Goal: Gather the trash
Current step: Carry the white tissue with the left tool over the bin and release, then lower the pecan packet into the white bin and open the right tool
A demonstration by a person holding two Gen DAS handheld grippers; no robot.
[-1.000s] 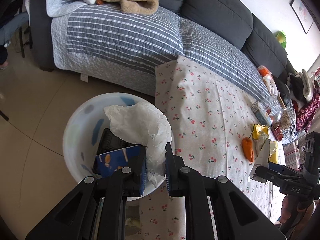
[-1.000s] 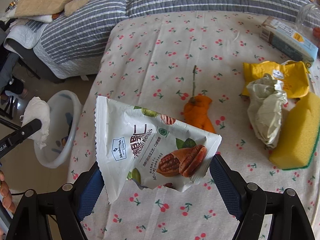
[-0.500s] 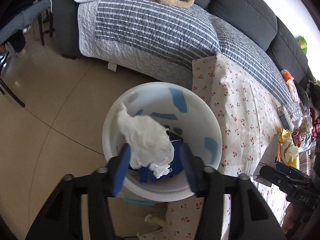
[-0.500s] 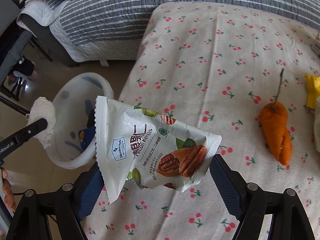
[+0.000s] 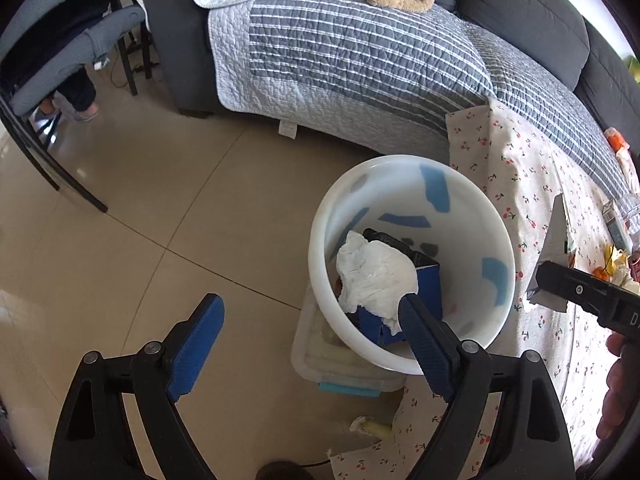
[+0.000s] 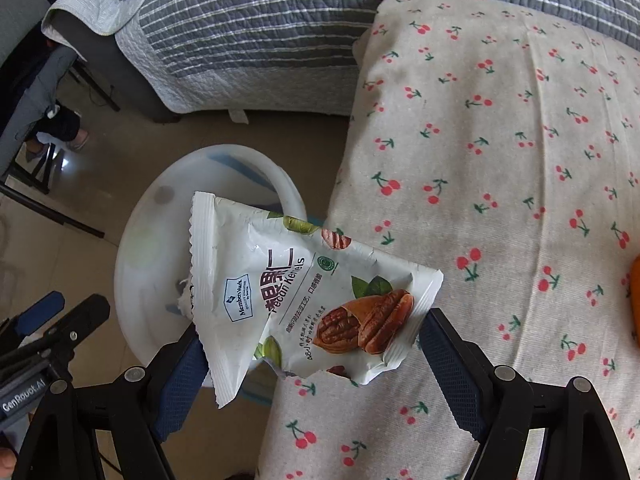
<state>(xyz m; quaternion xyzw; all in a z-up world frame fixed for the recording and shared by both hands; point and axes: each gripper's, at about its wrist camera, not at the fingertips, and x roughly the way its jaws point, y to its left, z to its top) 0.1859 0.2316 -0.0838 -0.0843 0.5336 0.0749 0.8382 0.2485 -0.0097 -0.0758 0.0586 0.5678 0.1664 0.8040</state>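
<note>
The right gripper [image 6: 312, 352] clamped the pecan packet [image 6: 308, 292] above the bin's rim [image 6: 292, 196]. The left gripper [image 5: 308, 320] stood spread wide beside the bin [image 5: 472, 208], open floor [image 5: 160, 208] to its left.

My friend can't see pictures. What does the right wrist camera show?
The right claw holds a white pecan bag by its edges, hanging partly over a white bin on the floor. To the right is a table with a cherry-print cloth; behind it is a sofa with a striped quilt. The left claw shows at the lower left.
</note>
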